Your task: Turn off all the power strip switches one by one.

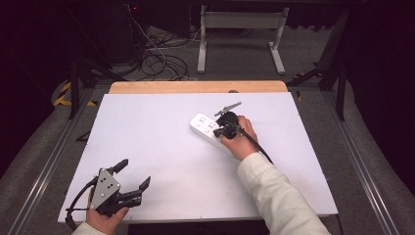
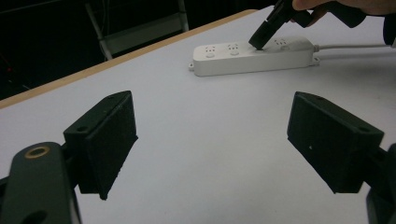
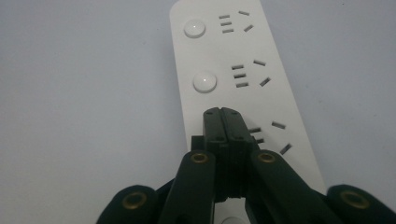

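White tabletop (image 1: 161,161) edged along its far side by a light wooden strip (image 1: 195,87) sets the scene, with dark floor, tangled cables (image 1: 156,58) and a pale metal frame (image 1: 240,34) beyond it. Lying on the board, right of its centre and well short of the wooden strip, is a white power strip (image 1: 208,131), three sockets long, each socket paired with a round button; its pale cord (image 2: 355,46) runs off away from the left gripper's camera. Over that power strip a person's right hand (image 1: 239,139), sleeved in cream, holds the right gripper (image 1: 221,131) with its black jaws pressed flat together, nothing between them; in the right gripper view the joined tips (image 3: 223,122) come down on the strip's top face beside the slots of the third socket, near the second round button (image 3: 205,82). Whether the tips actually touch the plastic cannot be told. Well apart from the power strip, at the board's near left corner, the left gripper (image 1: 133,174) rests in the person's left hand (image 1: 105,218) with its jaws spread wide above bare white surface, pointing towards the strip.
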The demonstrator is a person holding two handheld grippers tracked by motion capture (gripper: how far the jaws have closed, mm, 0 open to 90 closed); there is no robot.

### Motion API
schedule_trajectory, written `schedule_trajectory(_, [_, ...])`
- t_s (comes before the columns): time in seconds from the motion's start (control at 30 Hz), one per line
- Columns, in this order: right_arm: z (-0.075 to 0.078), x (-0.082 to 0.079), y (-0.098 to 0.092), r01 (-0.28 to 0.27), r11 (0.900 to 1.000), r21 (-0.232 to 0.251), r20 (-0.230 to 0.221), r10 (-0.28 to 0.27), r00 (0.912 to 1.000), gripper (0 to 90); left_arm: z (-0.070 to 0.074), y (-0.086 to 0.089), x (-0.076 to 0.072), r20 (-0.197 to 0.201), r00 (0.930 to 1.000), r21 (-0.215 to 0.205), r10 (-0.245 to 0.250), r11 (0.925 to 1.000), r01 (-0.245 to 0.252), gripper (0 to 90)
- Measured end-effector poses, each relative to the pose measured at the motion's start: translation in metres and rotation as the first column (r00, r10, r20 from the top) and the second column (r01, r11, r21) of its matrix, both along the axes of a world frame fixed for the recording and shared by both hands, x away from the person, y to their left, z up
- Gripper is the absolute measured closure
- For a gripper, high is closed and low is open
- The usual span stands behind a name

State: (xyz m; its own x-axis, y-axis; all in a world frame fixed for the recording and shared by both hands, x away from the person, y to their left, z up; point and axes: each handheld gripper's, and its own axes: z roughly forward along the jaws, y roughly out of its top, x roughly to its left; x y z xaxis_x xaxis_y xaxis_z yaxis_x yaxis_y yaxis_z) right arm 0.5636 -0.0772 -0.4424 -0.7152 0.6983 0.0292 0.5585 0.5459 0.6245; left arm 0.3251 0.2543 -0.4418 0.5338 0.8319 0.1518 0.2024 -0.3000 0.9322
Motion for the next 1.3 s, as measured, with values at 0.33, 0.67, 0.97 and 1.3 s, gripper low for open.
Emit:
schedule_trajectory(0.33, [-0.0019,-0.0014,0.0026,-0.004,1.000,-0.026,0.007,0.004,1.0000,90.0,0.0003,0.0002,-0.0004,0.005,1.0000,-0.003,0.004,1.0000,-0.004,16.2])
schedule_trajectory(0.67, [-0.0022,0.0001,0.0007,0.012,1.000,-0.004,-0.018,-0.012,0.9998,90.0,0.0004,0.0000,-0.0008,0.005,1.0000,-0.002,0.004,1.0000,-0.004,16.1])
schedule_trajectory(0.97, [-0.0018,-0.0006,0.0023,0.025,1.000,-0.011,-0.019,-0.025,0.9995,90.0,0.0004,-0.0002,-0.0009,0.005,1.0000,-0.002,0.003,1.0000,-0.003,16.1])
schedule_trajectory(1.3, [-0.0015,-0.0022,0.0060,0.031,0.999,-0.037,-0.010,-0.032,0.9994,90.0,0.0008,-0.0005,-0.0018,0.009,1.0000,0.000,0.005,1.0000,-0.005,16.1])
